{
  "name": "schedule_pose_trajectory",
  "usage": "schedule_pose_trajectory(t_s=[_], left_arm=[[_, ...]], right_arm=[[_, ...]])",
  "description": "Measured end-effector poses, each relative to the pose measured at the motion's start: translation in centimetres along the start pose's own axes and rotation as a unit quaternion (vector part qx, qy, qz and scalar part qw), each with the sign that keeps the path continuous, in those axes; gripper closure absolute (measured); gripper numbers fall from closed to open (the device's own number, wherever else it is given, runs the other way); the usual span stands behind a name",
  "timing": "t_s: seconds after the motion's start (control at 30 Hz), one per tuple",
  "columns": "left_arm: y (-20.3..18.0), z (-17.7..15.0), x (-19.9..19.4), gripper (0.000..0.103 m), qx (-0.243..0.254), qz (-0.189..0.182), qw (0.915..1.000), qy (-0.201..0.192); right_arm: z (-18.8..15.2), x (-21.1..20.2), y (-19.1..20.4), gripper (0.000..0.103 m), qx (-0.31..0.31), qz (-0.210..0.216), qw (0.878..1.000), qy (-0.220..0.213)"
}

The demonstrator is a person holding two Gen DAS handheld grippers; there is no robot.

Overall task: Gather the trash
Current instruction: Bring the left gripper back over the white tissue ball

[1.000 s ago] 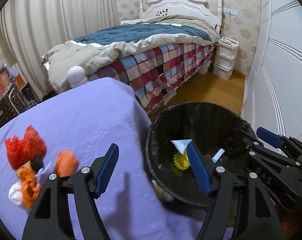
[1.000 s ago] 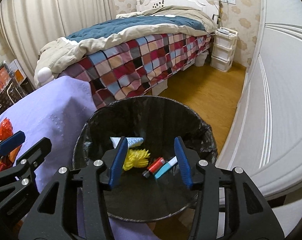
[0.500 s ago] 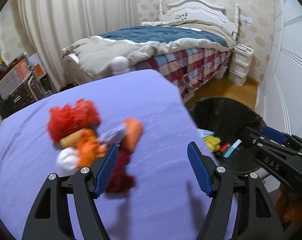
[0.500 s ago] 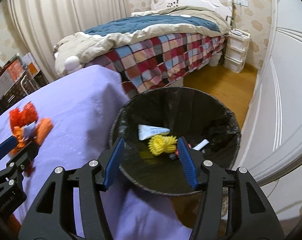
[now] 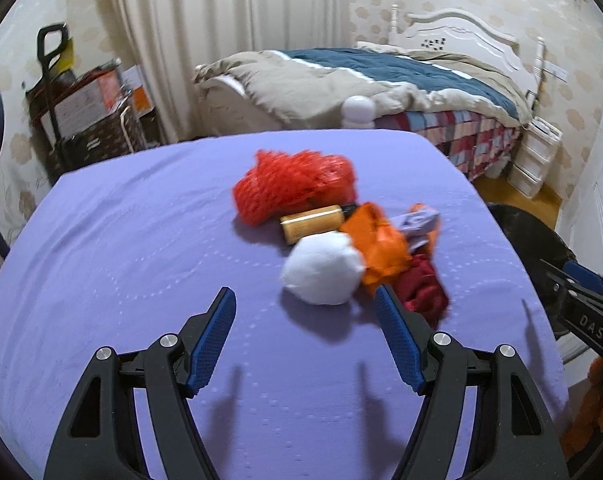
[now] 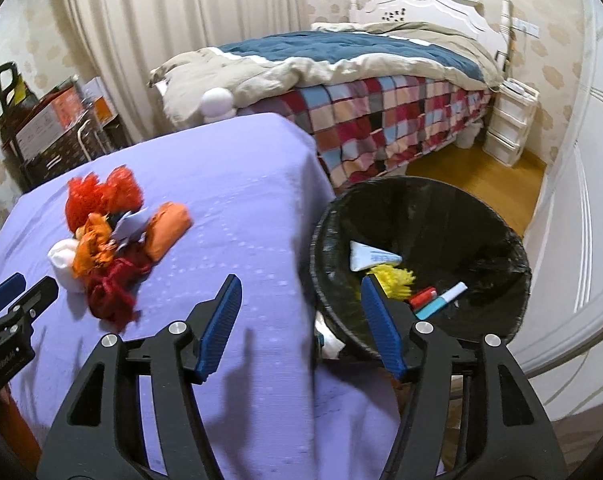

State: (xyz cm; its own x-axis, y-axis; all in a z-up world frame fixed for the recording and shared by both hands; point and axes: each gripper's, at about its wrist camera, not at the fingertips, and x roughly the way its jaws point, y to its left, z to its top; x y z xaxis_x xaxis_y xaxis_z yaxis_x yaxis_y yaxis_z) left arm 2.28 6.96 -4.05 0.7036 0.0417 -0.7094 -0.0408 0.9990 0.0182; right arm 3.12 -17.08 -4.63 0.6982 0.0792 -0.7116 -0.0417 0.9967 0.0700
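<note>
Two grippers, both empty. Left gripper (image 5: 305, 344), jaws standing wide with nothing between them, points down at the near edge of a trash pile on the purple-covered table (image 5: 121, 240). Right gripper (image 6: 297, 328), jaws opening and likewise bare, hangs over the table's edge beside the black-lined bin (image 6: 421, 200), with one blue pad seen against the bin's rim. Nearest the left jaws lies a white crumpled ball (image 5: 323, 272), touching an orange wrapper (image 5: 381, 248) and a dark red scrap (image 5: 421, 288); behind these sit a tan cylindrical bottle (image 5: 313, 222) and a red mesh bundle (image 5: 297, 188). The bin, just off the table's right side, already holds a white tube (image 6: 371, 258), a yellow tuft (image 6: 395, 278) and small markers. Suggested technique: straddle one item only, the white ball being closest and freest; descend until the pads flank its widest part, then close gently, since it looks soft and will compress. Avoid snagging the orange wrapper that overlaps it.
</note>
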Motion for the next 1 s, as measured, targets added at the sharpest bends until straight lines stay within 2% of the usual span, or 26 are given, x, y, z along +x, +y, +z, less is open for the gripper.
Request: schedule_pose_trajectory(t_s=[0.27, 0.47, 0.87, 1.0], left_arm=[[0.6, 0.2, 0.6, 0.028, -0.011, -0.021, 0.9997, -0.002], [0.8, 1.0, 1.9, 0.026, -0.01, -0.018, 0.9998, 0.0], [4.8, 0.7, 1.1, 0.026, -0.03, 0.024, 0.9991, -0.016], [7.4, 0.2, 1.0, 0.026, -0.051, 0.054, 0.9971, -0.012]], right_arm=[[-0.1, 0.3, 1.7, 0.043, -0.016, 0.002, 1.0, 0.005], [-0.1, 0.6, 2.2, 0.043, -0.021, 0.002, 1.0, 0.01], [-0.2, 1.1, 3.8, 0.042, -0.034, 0.011, 0.999, 0.014], [-0.3, 1.2, 4.3, 0.042, -0.04, 0.013, 0.999, 0.015]])
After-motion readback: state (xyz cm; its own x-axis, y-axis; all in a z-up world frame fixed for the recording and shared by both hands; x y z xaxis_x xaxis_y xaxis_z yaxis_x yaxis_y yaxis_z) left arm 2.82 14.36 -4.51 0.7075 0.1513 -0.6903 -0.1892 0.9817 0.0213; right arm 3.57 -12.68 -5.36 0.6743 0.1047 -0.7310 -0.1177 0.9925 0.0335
